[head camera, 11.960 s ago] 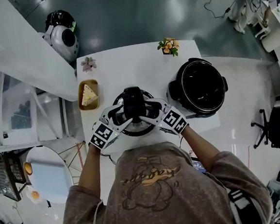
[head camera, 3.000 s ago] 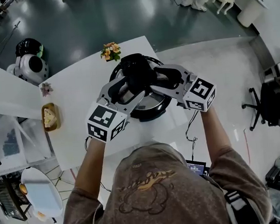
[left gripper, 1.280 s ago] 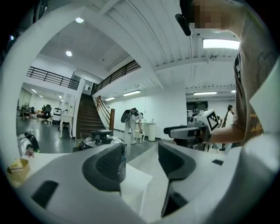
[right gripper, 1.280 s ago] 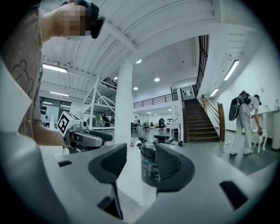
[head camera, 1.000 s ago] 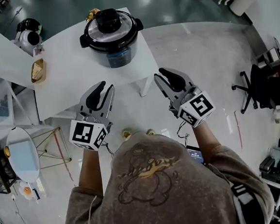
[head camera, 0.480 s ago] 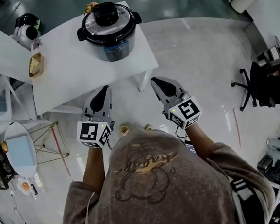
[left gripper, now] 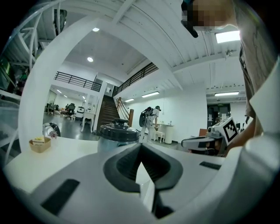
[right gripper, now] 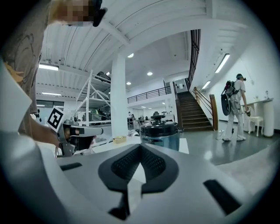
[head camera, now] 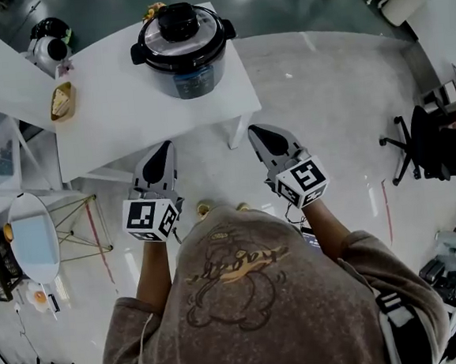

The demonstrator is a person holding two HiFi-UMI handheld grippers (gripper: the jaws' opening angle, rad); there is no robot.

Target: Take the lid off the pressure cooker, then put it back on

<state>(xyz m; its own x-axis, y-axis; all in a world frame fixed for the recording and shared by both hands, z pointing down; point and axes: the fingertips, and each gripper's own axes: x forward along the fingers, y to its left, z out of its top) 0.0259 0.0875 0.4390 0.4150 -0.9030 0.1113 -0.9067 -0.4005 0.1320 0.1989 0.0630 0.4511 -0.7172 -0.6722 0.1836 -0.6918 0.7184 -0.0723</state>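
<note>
the pressure cooker (head camera: 183,50) stood on the white table (head camera: 119,115) in the upper part of the head view. its lid (head camera: 179,24), with a black knob on top, sat in place on the pot. left of it on the same table lay a small tray (head camera: 61,102) holding a pale wedge of food, and a flower pot (head camera: 153,9) stood just behind the cooker.

both grippers hung over the pale floor (head camera: 324,105) below the table's near edge, close in front of the person's brown shirt (head camera: 238,295) and well apart from the cooker. the left gripper (head camera: 164,149) sat left of centre, and its jaws were pressed together with nothing between them. the right gripper (head camera: 257,132) sat right of centre, its jaws likewise together and empty.

in the left gripper view the cooker (left gripper: 117,133) showed above the closed jaw tips, with the tray (left gripper: 39,143) at the left edge and the right gripper (left gripper: 210,140) at the right. in the right gripper view the cooker (right gripper: 159,129) stood at centre and the left gripper (right gripper: 76,131) at the left. a person with a backpack (right gripper: 234,105) stood by a staircase (right gripper: 192,109) at the right.
</note>
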